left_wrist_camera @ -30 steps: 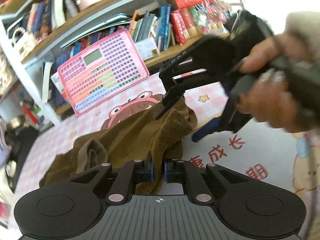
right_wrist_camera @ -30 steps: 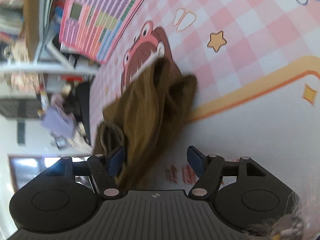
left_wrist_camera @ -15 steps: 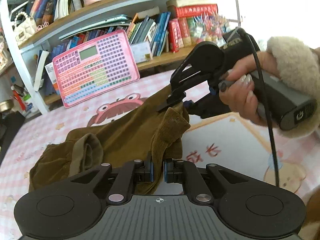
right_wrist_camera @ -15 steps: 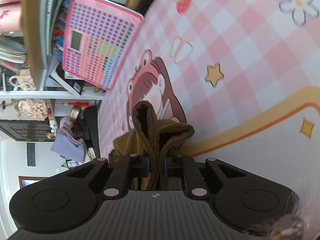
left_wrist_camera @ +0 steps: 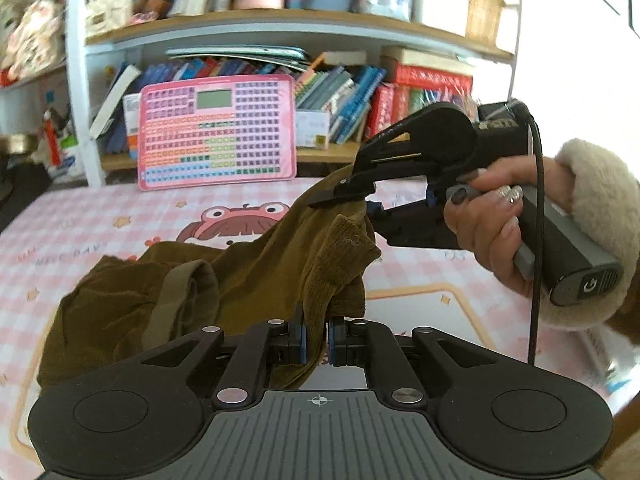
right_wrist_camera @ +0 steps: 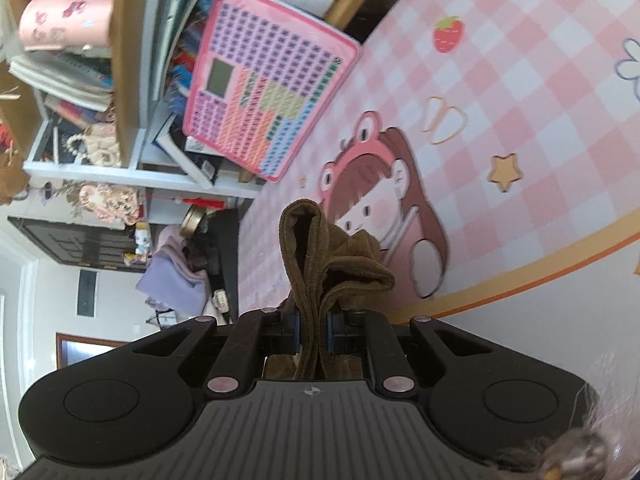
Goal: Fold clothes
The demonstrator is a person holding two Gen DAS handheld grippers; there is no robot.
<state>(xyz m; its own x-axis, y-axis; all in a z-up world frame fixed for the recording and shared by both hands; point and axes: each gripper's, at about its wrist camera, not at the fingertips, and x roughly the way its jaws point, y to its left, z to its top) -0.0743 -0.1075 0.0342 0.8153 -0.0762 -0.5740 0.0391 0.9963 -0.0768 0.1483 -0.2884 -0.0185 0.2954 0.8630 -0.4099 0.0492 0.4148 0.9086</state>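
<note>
Two grippers – left gripper [left_wrist_camera: 316, 340]; right gripper [right_wrist_camera: 311, 334] – one garment [left_wrist_camera: 248, 272]

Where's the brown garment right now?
The brown garment is centre in the left wrist view, one edge pinched in the left gripper, another in the right gripper, its bulk lying on the pink checked mat.

A pink checked mat [left_wrist_camera: 100, 232] with a cartoon frog-hat girl [right_wrist_camera: 384, 208] — stars, a strawberry, an orange border — carries the brown garment [left_wrist_camera: 132, 304], part heaped on it. A pink keypad toy [left_wrist_camera: 218, 132] stands at its far edge, leaning on the bookshelf [left_wrist_camera: 280, 28].
</note>
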